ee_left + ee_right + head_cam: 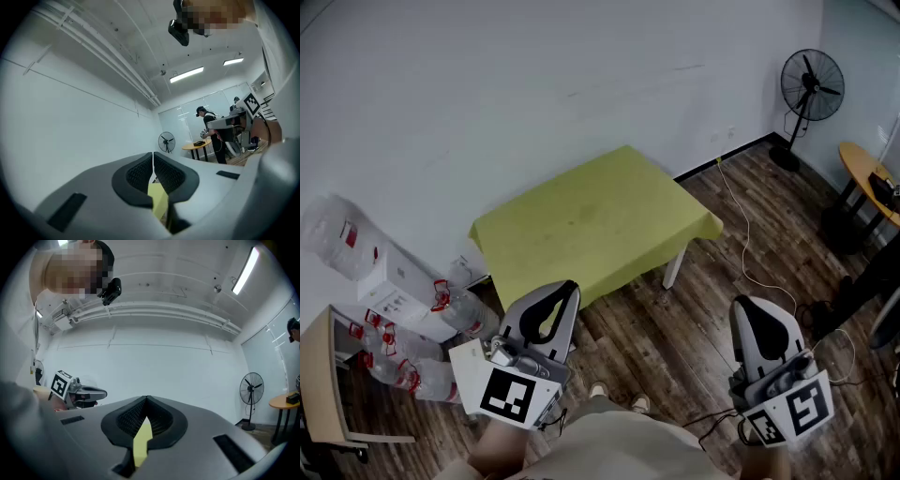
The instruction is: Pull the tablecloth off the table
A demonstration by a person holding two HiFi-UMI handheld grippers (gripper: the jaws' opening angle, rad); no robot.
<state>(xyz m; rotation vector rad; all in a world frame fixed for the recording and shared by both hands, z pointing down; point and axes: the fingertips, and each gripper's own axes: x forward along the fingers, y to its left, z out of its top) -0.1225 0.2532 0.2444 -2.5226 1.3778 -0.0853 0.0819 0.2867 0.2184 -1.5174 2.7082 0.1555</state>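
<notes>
A yellow-green tablecloth point(595, 225) covers a small table against the white wall, hanging over its edges. One white table leg point(674, 267) shows at the front right. My left gripper point(565, 289) is held up short of the cloth's near edge, jaws shut and empty. My right gripper point(750, 306) is further right over the wood floor, also shut on nothing. In the left gripper view the pads point(140, 171) meet, with a strip of the cloth point(158, 199) seen in the gap below the pads. The right gripper view shows the same: pads point(129, 417) closed, a strip of yellow cloth point(142, 441) behind.
Empty water jugs point(403, 347) and white boxes point(394, 286) are piled at the left by a wooden shelf point(319, 375). A standing fan point(811, 89) and a round wooden table point(867, 178) are at the right. A cable point(741, 234) runs over the floor. Another person point(211, 136) stands far off.
</notes>
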